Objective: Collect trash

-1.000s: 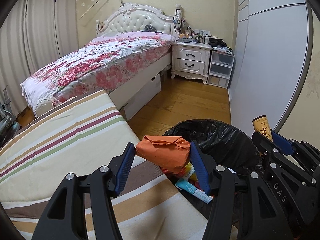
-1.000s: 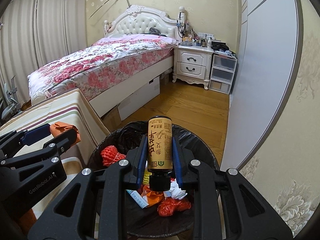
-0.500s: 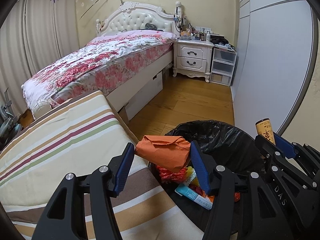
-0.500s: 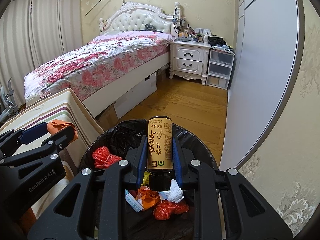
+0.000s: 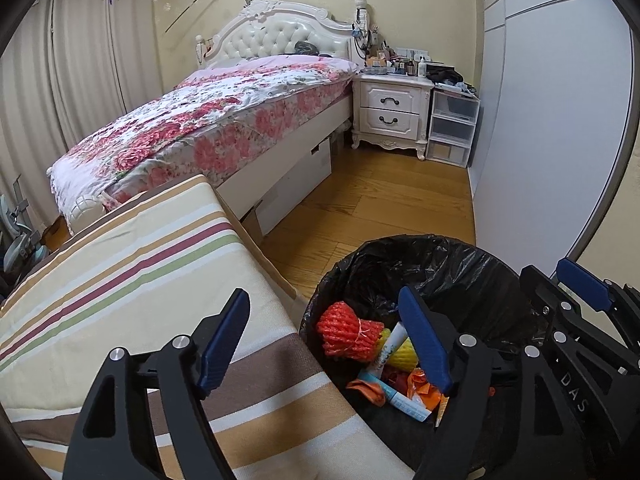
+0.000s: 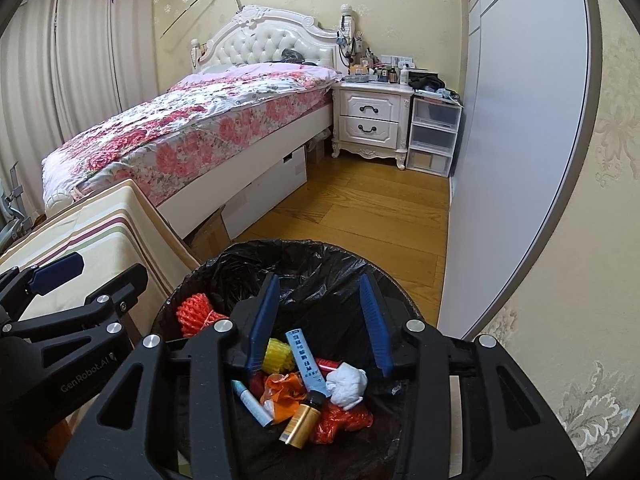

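Observation:
A bin lined with a black bag point(image 5: 440, 248) point(image 6: 304, 252) stands on the wood floor below both grippers. My left gripper point(image 5: 322, 300) point(image 6: 108, 266) hangs at the bin's left rim; its jaws are opening, with nothing between them. My right gripper point(image 6: 319, 284) point(image 5: 550, 270) is over the bin's middle, jaws opening and empty. The gold bottle point(image 6: 302, 420) lies in the bin beside crumpled orange paper point(image 6: 282, 394) point(image 5: 420, 386). A red net point(image 5: 348, 334) point(image 6: 198, 314), a yellow net point(image 6: 276, 356), a blue tube point(image 6: 306, 360) and a white tissue point(image 6: 346, 384) also lie inside.
A striped cushion point(image 5: 140, 280) butts against the bin's left side. Behind it stands a bed with a floral cover point(image 5: 220, 120), then a white nightstand point(image 5: 392, 112) and plastic drawers point(image 5: 452, 128). A grey wardrobe door point(image 5: 552, 120) runs along the right. Bare wood floor point(image 5: 380, 200) lies between.
Both grippers have opened. The orange paper left the left gripper and the gold bottle left the right one; both now lie in the bin.

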